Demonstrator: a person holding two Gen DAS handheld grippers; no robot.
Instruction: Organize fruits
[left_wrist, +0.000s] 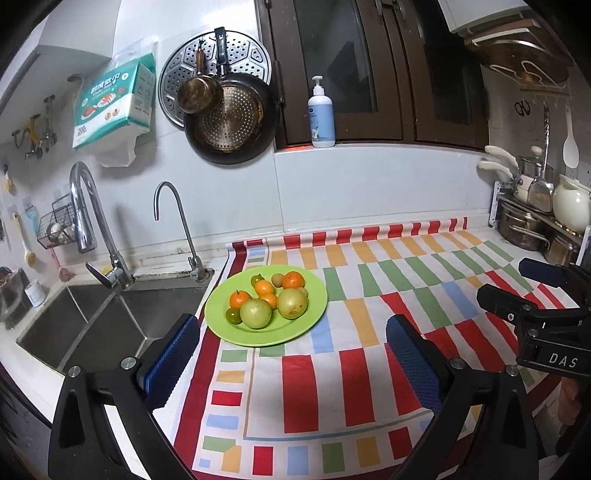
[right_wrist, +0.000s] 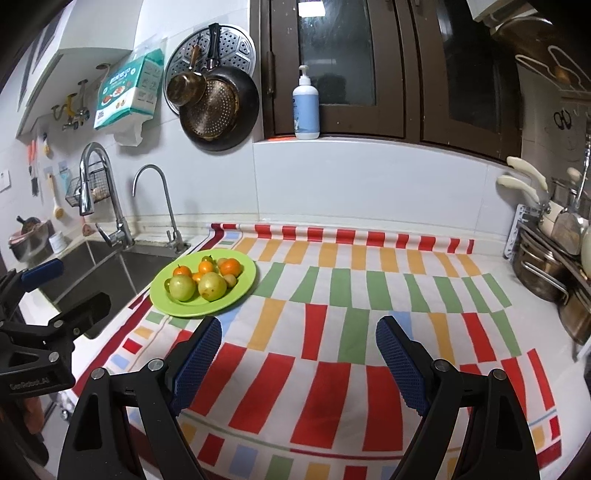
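A green plate (left_wrist: 314, 317) (right_wrist: 162, 299) sits on the striped cloth beside the sink. It holds two large yellow-green fruits (left_wrist: 255, 313) (right_wrist: 212, 286), several small oranges (left_wrist: 293, 279) (right_wrist: 231, 266) and small green fruits (left_wrist: 232, 315). My left gripper (left_wrist: 293, 339) is open and empty, just in front of the plate. My right gripper (right_wrist: 298, 343) is open and empty, to the right of the plate over the cloth. Each gripper shows at the edge of the other's view: the right one (left_wrist: 517, 284), the left one (right_wrist: 66, 280).
A steel sink (left_wrist: 96, 321) with two taps (left_wrist: 173, 221) lies left of the plate. Pots and a dish rack (right_wrist: 554, 258) crowd the right end of the counter. A soap bottle (left_wrist: 321, 114) stands on the window sill. Pans hang on the wall.
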